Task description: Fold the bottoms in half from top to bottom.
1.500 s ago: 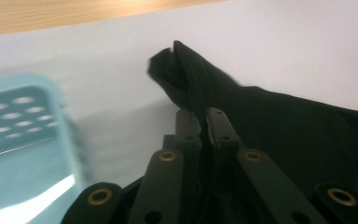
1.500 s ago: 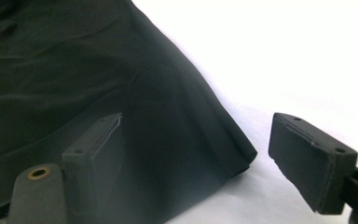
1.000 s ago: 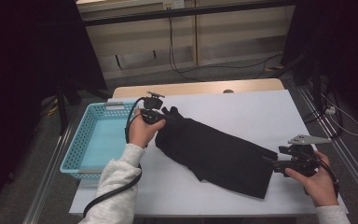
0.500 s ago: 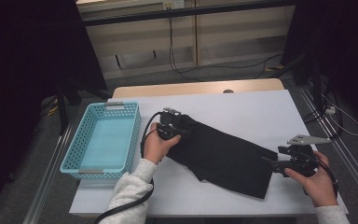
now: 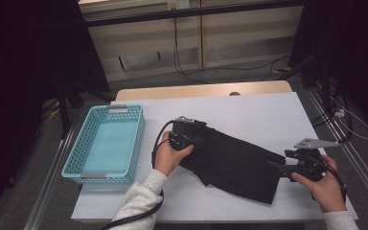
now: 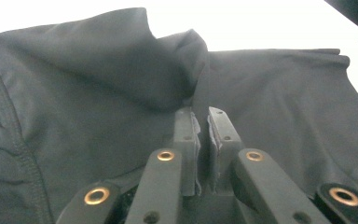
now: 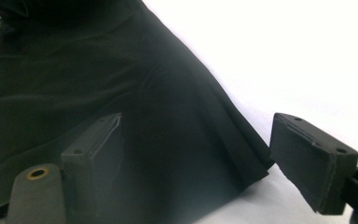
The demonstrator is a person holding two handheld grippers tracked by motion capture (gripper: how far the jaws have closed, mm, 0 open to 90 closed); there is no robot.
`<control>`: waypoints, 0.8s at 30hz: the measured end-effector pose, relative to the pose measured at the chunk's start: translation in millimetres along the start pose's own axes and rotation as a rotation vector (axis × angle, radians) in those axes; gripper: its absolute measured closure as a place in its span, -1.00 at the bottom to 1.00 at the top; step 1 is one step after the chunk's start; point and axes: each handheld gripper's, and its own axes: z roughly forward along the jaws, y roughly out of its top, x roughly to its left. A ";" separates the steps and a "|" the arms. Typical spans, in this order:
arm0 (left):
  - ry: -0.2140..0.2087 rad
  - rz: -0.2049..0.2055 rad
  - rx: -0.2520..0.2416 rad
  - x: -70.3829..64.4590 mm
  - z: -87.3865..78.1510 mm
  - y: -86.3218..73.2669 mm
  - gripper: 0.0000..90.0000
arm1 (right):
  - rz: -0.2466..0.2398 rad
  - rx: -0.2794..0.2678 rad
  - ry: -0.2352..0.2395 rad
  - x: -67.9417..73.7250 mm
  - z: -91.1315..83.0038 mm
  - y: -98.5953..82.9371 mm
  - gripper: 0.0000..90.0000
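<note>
Black tongs [image 6: 204, 140], brass rivets, white sleeves [image 5: 141, 201]

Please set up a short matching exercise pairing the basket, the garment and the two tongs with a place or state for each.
Things:
1. blue basket
2. black garment
3. left tongs
4. right tongs

Places or states:
A. jaws wide apart, straddling a corner of the cloth
B. spread across the middle of the white table
C. jaws closed, with a fold of cloth bunched above them
D. at the table's left edge, nothing in it

Pairs: 1-D, 2-B, 3-C, 4-A
</note>
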 end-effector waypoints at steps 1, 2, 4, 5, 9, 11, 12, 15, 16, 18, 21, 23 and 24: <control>-0.016 0.006 -0.003 -0.5 0.5 0.1 0.83 | 0.000 0.000 0.001 0.4 0.2 0.1 -0.60; -0.016 0.015 -0.020 0.1 0.1 -0.5 0.71 | -0.002 -0.001 -0.001 1.4 0.6 0.7 -0.61; -0.022 0.012 -0.020 0.6 -1.6 -0.3 0.68 | -0.002 -0.002 0.003 2.2 0.7 1.3 -0.61; -0.024 0.008 -0.026 1.4 -3.6 -0.2 0.49 | -0.003 -0.005 0.005 3.3 0.8 2.0 -0.61; 0.033 0.028 -0.070 6.4 -14.2 -0.3 0.06 | -0.013 -0.011 0.018 10.4 6.5 6.7 -0.61; 0.065 0.046 -0.080 11.3 -17.9 -1.7 -0.14 | -0.017 -0.009 0.022 12.4 8.8 7.9 -0.61; 0.082 0.041 -0.086 13.7 -19.1 -3.0 -0.14 | -0.022 -0.007 0.028 14.6 11.3 9.2 -0.61; 0.112 0.038 -0.090 21.1 -22.3 -7.6 -0.39 | -0.045 -0.001 0.045 23.2 19.2 14.2 -0.61; 0.129 0.042 -0.087 22.5 -23.6 -9.3 -0.42 | -0.048 -0.002 0.051 25.4 21.1 15.5 -0.61; 0.143 0.029 -0.092 24.7 -25.8 -12.1 -0.50 | -0.060 0.000 0.062 31.0 25.7 18.7 -0.60; 0.163 0.023 -0.087 27.9 -30.2 -16.2 -0.55 | -0.077 0.006 0.083 37.6 34.2 22.2 -0.60; 0.175 0.016 -0.087 30.2 -32.2 -19.5 -0.57 | -0.082 0.013 0.095 41.4 40.0 23.9 -0.59; 0.179 0.008 -0.081 31.4 -33.2 -21.1 -0.57 | -0.087 0.013 0.098 43.2 42.4 25.1 -0.58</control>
